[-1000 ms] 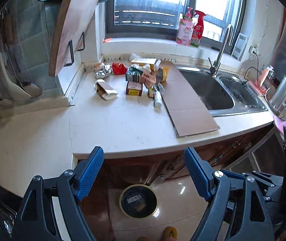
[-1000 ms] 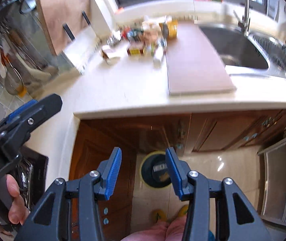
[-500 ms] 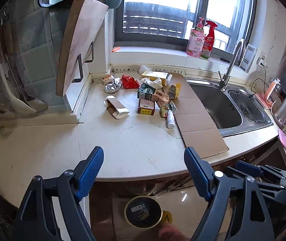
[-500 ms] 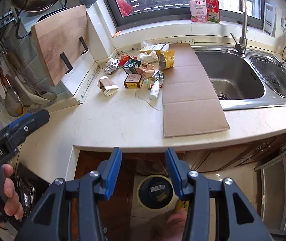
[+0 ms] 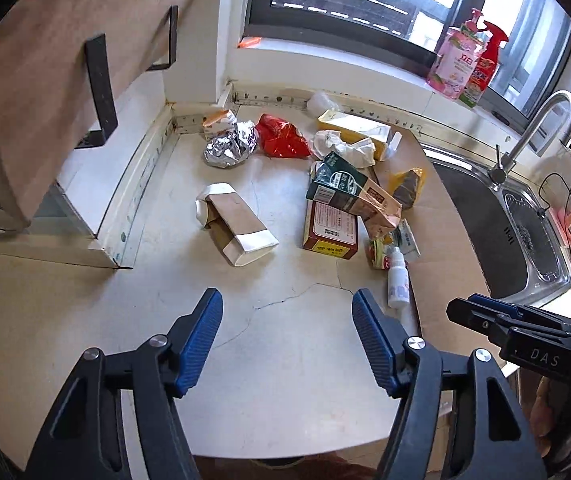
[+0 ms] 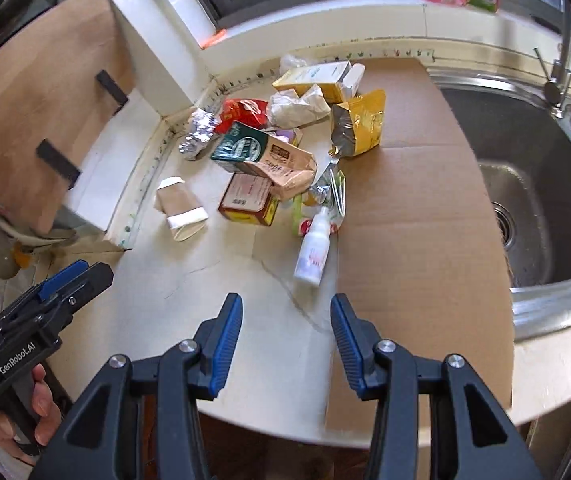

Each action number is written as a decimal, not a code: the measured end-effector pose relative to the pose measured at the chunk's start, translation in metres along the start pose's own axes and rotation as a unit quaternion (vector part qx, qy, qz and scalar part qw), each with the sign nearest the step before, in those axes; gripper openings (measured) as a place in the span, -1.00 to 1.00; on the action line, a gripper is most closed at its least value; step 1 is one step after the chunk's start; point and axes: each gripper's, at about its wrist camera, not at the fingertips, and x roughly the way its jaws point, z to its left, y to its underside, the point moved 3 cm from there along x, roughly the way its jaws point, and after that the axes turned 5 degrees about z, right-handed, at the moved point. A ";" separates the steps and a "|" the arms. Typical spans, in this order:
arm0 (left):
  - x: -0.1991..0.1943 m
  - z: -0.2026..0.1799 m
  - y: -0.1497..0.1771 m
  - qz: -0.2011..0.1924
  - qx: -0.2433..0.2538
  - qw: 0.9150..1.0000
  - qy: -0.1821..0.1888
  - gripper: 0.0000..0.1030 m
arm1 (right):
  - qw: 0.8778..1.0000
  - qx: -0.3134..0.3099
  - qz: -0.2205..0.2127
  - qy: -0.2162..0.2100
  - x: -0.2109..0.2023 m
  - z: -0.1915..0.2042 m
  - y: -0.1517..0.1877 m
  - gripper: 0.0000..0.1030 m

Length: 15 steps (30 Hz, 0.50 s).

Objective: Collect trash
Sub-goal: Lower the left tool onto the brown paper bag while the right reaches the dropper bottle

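Note:
A heap of trash lies at the back of the pale countertop (image 5: 293, 344): a crushed brown paper cup (image 5: 235, 227), crumpled foil (image 5: 230, 145), a red wrapper (image 5: 281, 136), a green and tan bag (image 5: 351, 192), a red box (image 5: 331, 230), a small white bottle (image 6: 312, 251) and a yellow pouch (image 6: 359, 124). My left gripper (image 5: 287, 338) hovers over bare counter in front of the cup, jaws closing with nothing between them. My right gripper (image 6: 286, 338) stands open and empty just short of the white bottle.
A flat cardboard sheet (image 6: 413, 216) lies between the trash and the steel sink (image 6: 525, 184). A wooden cutting board (image 5: 45, 80) leans at the left wall. Detergent bottles (image 5: 467, 60) stand on the window sill behind a tap (image 5: 533, 128).
Both grippers came forward from over the floor and bin to above the counter, close to the trash heap. The left jaws have narrowed.

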 end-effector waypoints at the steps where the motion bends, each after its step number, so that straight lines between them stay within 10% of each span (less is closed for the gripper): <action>1: 0.009 0.002 -0.004 0.006 -0.004 1.000 0.001 0.26 | 1.000 -0.001 0.008 0.001 0.010 -0.003 -0.007 -0.11; 15: 0.059 0.023 -0.028 0.038 -0.034 0.999 -0.014 0.25 | 0.996 -0.031 0.078 -0.005 0.081 0.001 -0.037 -0.41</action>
